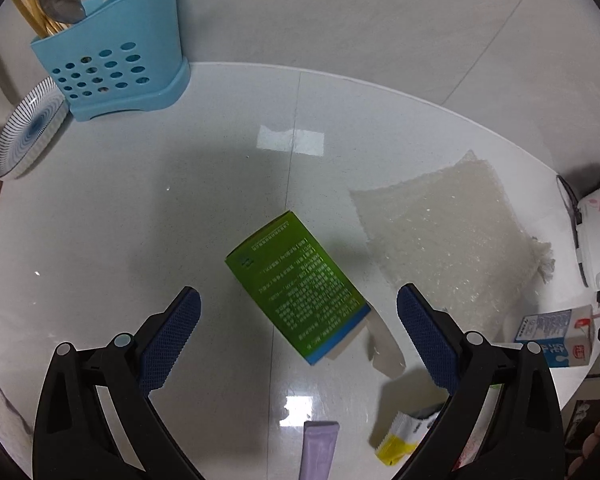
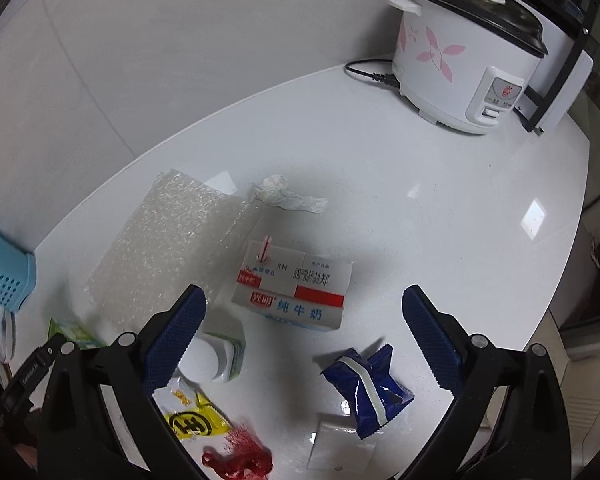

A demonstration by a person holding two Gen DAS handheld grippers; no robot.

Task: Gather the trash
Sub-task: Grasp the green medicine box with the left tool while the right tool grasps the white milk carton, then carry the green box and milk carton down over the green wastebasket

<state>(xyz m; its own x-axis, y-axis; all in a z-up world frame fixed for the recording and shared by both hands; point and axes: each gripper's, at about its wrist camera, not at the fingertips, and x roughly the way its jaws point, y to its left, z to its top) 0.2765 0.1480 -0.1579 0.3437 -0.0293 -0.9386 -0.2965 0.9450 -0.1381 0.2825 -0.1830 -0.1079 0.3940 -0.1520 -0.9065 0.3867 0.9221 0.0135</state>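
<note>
On the glossy white countertop [image 1: 220, 184] the litter lies spread between a blue perforated plastic cutlery holder [image 1: 112, 68] at one end and a white rice cooker with pink flower print [image 2: 460, 64] at the other. Largest of the trash is a clear sheet of bubble wrap [image 1: 440, 240], flat and just beside a green printed cardboard box [image 1: 300, 284] whose end flap hangs open. Next in size comes a white milk carton with red and blue print [image 2: 296, 292], lying on its side.

Both tools carry nothing. The left gripper [image 1: 298, 332] is spread wide, its jaws standing either side of the green box without touching it; the right gripper [image 2: 304, 328] is equally wide, with the milk carton just ahead between its jaws.

Judging from this, the step in hand is a first pick, probably box for the left and carton for the right. To do it well, each tool should turn so the pads meet the broad flat faces squarely, since the box sits skewed to the left jaws. Come down low, close firmly but not so hard the hollow card buckles.

Smaller pieces wait nearer the edge: a crumpled dark blue foil wrapper [image 2: 368, 384], a yellow and white sachet [image 2: 192, 416], a red shredded scrap [image 2: 240, 456], a lilac stick packet [image 1: 318, 452] and a crumpled white tissue [image 2: 288, 196]. No bin is in view.
</note>
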